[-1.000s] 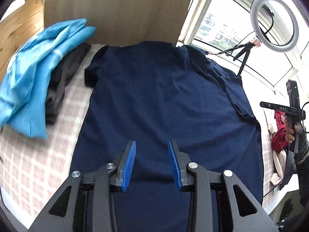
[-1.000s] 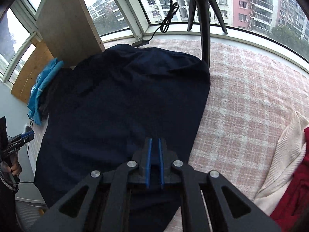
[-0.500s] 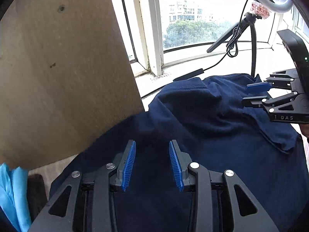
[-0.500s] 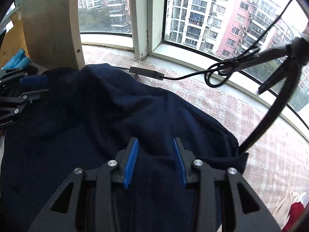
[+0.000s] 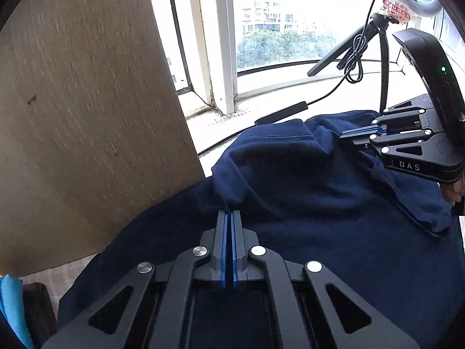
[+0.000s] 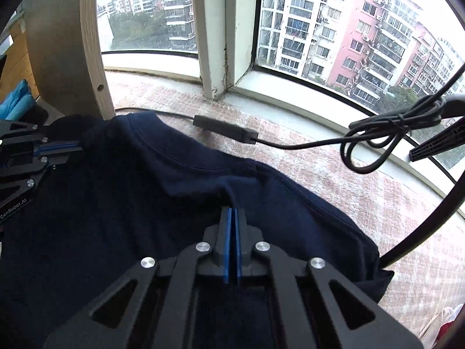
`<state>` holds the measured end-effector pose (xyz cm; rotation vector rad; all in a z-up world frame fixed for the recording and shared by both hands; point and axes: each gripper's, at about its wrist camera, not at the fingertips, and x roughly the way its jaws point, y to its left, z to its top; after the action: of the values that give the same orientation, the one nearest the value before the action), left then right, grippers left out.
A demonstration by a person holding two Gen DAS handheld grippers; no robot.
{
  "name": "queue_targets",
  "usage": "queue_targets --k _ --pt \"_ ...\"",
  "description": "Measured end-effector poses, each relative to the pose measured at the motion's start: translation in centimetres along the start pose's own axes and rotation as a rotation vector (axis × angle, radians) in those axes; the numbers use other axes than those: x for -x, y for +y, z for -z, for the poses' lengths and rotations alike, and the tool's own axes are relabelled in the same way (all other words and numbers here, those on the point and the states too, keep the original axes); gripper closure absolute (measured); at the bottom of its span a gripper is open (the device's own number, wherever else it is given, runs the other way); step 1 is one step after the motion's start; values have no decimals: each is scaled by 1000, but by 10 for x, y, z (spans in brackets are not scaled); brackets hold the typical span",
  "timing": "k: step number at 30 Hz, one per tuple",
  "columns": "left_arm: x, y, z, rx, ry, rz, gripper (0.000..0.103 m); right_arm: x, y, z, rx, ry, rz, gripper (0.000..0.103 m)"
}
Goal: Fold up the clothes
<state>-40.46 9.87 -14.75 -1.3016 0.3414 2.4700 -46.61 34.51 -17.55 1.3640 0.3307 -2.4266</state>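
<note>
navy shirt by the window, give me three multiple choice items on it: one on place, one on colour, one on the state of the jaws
1. Where does the black cable box lie?
A. on the surface just beyond the navy shirt's collar
B. on the blue cloth
C. in the right gripper

2. What colour are the pads of the left gripper?
A. red
B. blue
C. white

3. How do the jaws of the right gripper stand?
A. wide open above the shirt
B. shut on the cable
C. shut on a pinch of shirt fabric

Answers: 1 A, the box lies beside the collar towards the window sill. 2 B, blue strips line both fingers. 3 C, fabric puckers up into the closed tips.
</note>
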Motion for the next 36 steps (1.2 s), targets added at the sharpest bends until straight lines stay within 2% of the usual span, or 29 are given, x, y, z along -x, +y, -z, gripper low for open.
queue_targets --k 2,3,6,7,8,9,10,11,12,13,14,17,21,23,25,27,31,33,36 --pt "7 1 -3 6 -27 -33 102 2 -8 -4 -30 -33 60 102" --pt "11 1 -4 9 -47 -46 102 2 -13 -7 -52 -43 63 102" --pt "16 -4 -6 -15 -64 -68 102 2 -18 -10 -87 -31 -41 101" --pt "14 -5 -6 -27 -55 -72 102 2 -15 -10 -77 -17 -79 96" --pt "12 -6 -6 -38 -46 -77 102 3 -8 -9 -49 -6 -111 80" --pt "11 -7 -6 -44 -42 -79 102 3 0 -8 -13 -7 -121 68" --pt "12 -8 -6 -46 -43 -78 102 2 9 -6 26 -12 -97 47" --pt "12 -8 -6 -45 -44 -76 102 -1 16 -5 62 -9 -52 45" --pt "13 -7 -7 -41 -45 -74 102 -4 23 -3 97 -7 -8 45" --pt "13 -7 -8 -39 -44 -73 102 -7 26 -3 113 -6 21 55" --pt "14 -8 -8 -40 -44 -75 102 -9 24 -3 97 -5 22 100" --pt "19 -6 -10 -40 -61 -83 102 -13 18 -5 52 -16 34 102" --pt "29 -6 -17 -25 -117 -121 102 2 10 -13 23 -117 127 102" --pt "26 -5 -22 -5 -104 -113 102 1 11 -16 29 -102 140 102" --pt "19 -8 -23 -23 -74 -141 101 -5 16 -16 52 -60 135 101" --pt "18 -11 -23 -40 -44 -146 97 -9 18 -14 51 -12 135 96" --pt "55 3 -20 -9 -63 -99 96 25 9 -5 14 -58 82 81" --pt "84 15 -11 -2 -81 -99 92 50 3 3 -6 -85 35 81" --pt "128 38 17 1 -92 -99 92 97 -10 21 -43 -119 -14 81"
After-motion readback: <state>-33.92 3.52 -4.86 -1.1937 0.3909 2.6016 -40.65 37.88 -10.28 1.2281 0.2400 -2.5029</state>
